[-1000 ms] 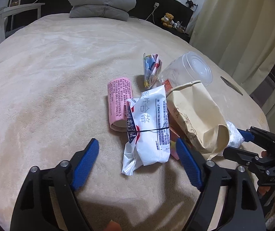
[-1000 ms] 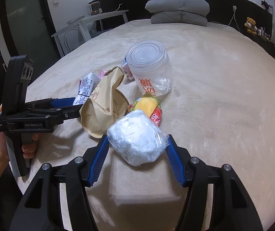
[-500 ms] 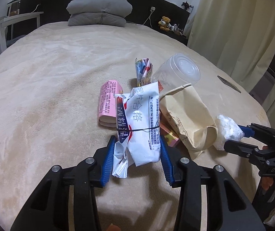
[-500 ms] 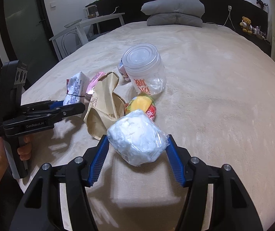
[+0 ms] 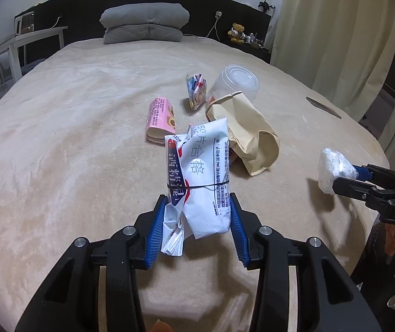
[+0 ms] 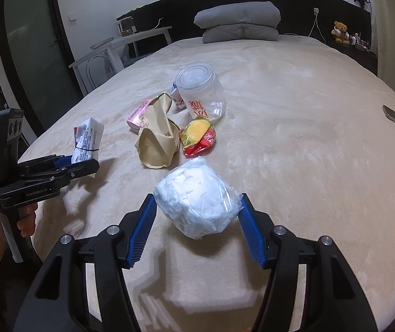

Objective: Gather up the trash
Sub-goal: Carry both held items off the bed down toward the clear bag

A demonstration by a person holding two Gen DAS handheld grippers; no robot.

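My left gripper [image 5: 197, 210] is shut on a white printed wrapper bag [image 5: 200, 177] bound with a black band, held above the bed; it also shows in the right wrist view [image 6: 85, 141]. My right gripper [image 6: 197, 213] is shut on a white tissue wad in clear plastic [image 6: 196, 197], seen in the left wrist view [image 5: 331, 168] too. On the bed lie a brown paper bag [image 5: 248, 130], a pink packet [image 5: 160, 120], a small colourful wrapper [image 5: 196, 91], a clear plastic tub [image 6: 200, 91] and a red-yellow wrapper [image 6: 199, 137].
The beige bed cover [image 5: 59, 138] spans both views. Grey pillows [image 5: 143, 23] lie at the headboard. A white chair [image 6: 100, 61] stands left of the bed, curtains [image 5: 335, 33] hang right. A dark flat object [image 5: 323, 107] lies near the bed's right edge.
My left gripper closed on the white wrapper bag and lifted it back from the pile. My right gripper kept holding the tissue wad and drew back slightly.
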